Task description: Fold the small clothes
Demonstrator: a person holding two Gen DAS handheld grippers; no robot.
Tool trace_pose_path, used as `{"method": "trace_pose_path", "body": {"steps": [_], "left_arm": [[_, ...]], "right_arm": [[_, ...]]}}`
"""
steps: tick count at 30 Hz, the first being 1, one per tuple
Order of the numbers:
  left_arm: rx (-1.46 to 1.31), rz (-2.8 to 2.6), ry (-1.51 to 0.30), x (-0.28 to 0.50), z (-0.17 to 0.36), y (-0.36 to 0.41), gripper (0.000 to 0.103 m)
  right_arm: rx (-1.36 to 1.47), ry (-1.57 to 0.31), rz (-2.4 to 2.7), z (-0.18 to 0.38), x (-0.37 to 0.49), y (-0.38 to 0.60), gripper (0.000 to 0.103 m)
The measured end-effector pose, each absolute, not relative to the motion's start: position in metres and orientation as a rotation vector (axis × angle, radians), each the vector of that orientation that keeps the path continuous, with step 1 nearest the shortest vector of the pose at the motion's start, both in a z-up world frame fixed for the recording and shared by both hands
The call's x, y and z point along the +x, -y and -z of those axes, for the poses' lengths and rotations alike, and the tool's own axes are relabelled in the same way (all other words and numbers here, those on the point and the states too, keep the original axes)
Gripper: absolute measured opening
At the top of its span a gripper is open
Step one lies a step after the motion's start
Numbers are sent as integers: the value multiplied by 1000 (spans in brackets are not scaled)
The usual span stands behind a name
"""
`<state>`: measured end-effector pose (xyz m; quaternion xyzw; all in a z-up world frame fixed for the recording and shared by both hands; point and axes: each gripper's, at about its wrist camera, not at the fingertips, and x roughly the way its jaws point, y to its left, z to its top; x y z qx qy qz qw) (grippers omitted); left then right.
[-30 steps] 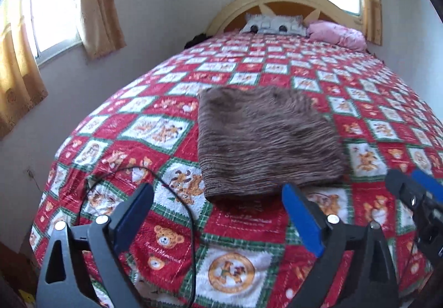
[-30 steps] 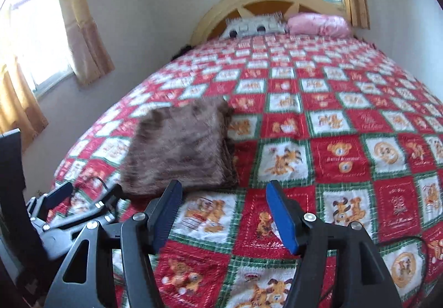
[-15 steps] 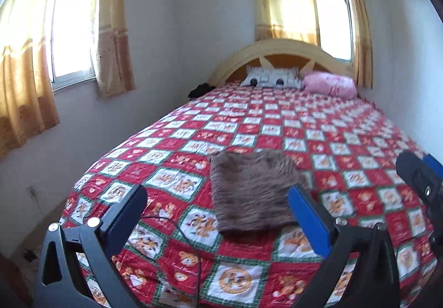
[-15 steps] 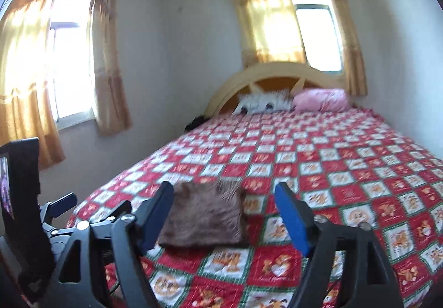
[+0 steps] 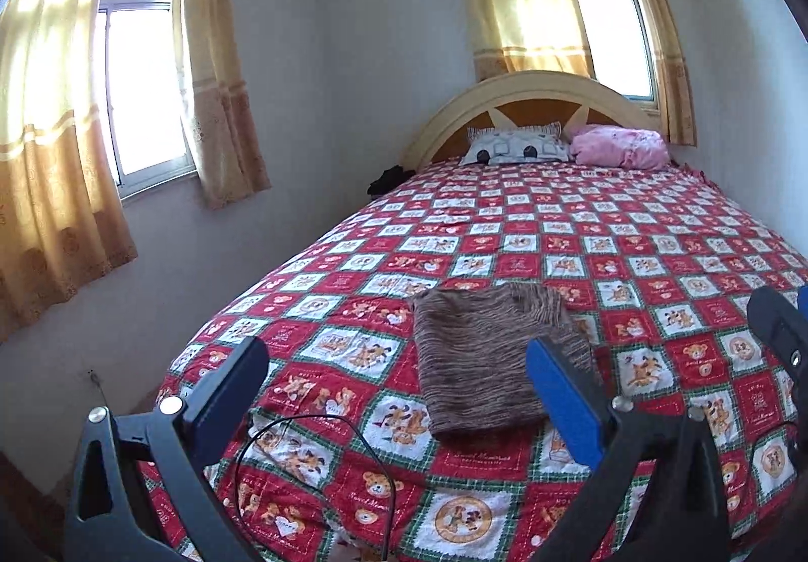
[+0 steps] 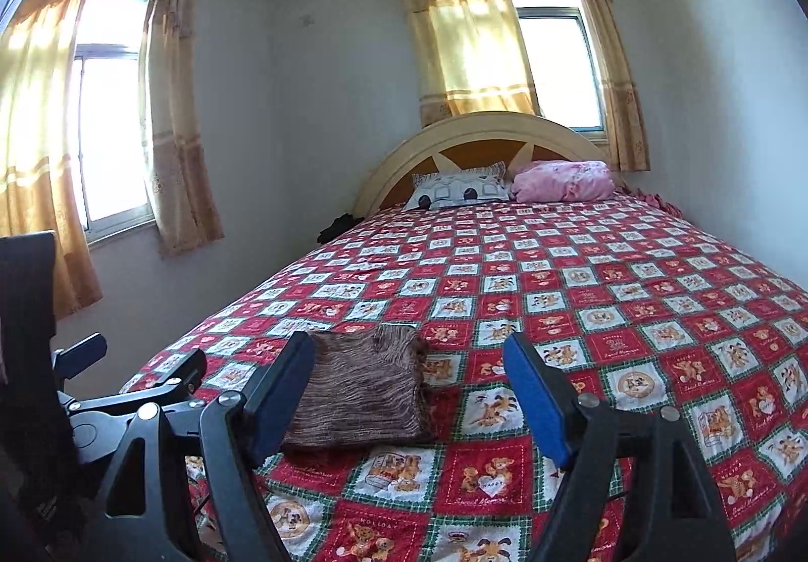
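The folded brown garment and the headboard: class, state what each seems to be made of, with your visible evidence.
Folded brown garment: probably a soft knit or fuzzy fabric, matte; fine streaked brown-and-tan texture, limp rounded edges. Headboard: likely wood, cream-painted arch with a smooth, slightly glossy look around orange-brown panels; whether it is solid wood or laminate cannot be told.

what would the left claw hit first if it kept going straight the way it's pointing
Probably the folded brown garment on the bedspread: the open, empty left claw tilts down toward it, with nothing between. Depth is hard to judge; it might land on bedspread just short.
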<state>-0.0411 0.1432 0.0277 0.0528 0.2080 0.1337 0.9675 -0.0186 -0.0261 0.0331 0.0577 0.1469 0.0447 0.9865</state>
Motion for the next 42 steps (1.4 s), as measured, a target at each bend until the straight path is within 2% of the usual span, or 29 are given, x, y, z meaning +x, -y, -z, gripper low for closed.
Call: {"method": "trace_pose_path", "body": {"steps": [11,42], "left_arm": [[131,-258,-364,-55,-32,-140,103],[79,-229,-430,-49,-27,-140,103]], "right_arm": [[116,-321,-81,-27,-20,25,78],[108,-306,-72,-30,-24,24,78]]}}
